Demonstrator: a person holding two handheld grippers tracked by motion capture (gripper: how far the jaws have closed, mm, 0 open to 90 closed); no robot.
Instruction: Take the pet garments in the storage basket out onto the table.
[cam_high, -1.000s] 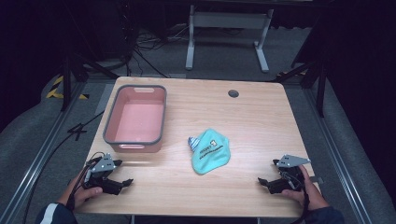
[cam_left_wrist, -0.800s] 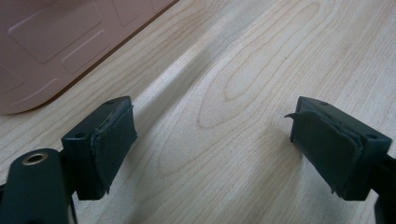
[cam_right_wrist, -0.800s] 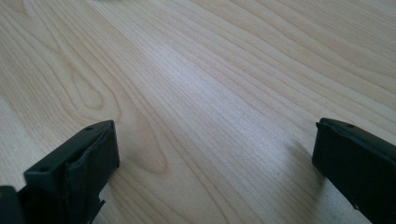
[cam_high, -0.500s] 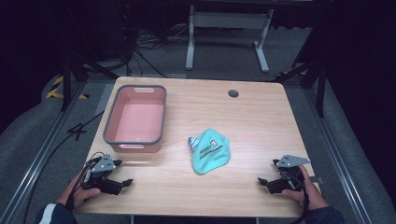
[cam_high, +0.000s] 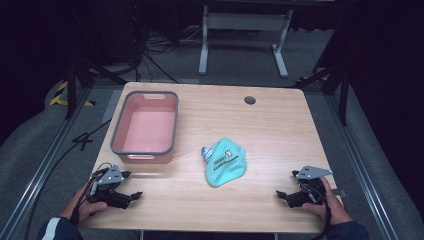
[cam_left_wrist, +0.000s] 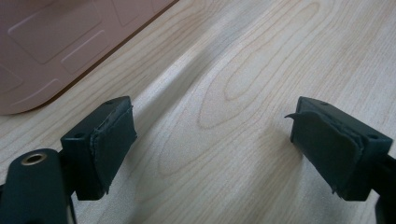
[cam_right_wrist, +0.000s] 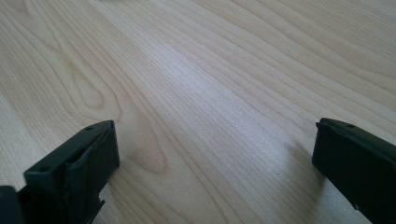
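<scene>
Start of a pick, by the look of it: nothing grasped, nothing touched. Left gripper (cam_high: 131, 193) at the near left corner of the table (cam_high: 280, 130), resting low, jaws spread wide over bare wood. Right gripper (cam_high: 281, 194) at the near right corner, jaws wide too, empty. Farther in, about midway between them but nearer the right, a teal cloth (cam_high: 225, 162), crumpled, well apart from both sets of jaws. Just left of it and farther back, a pink bin (cam_high: 145, 127), empty. Next, probably: right gripper forward and left to the cloth's near edge, jaws lowered astride a fold, then closed.
</scene>
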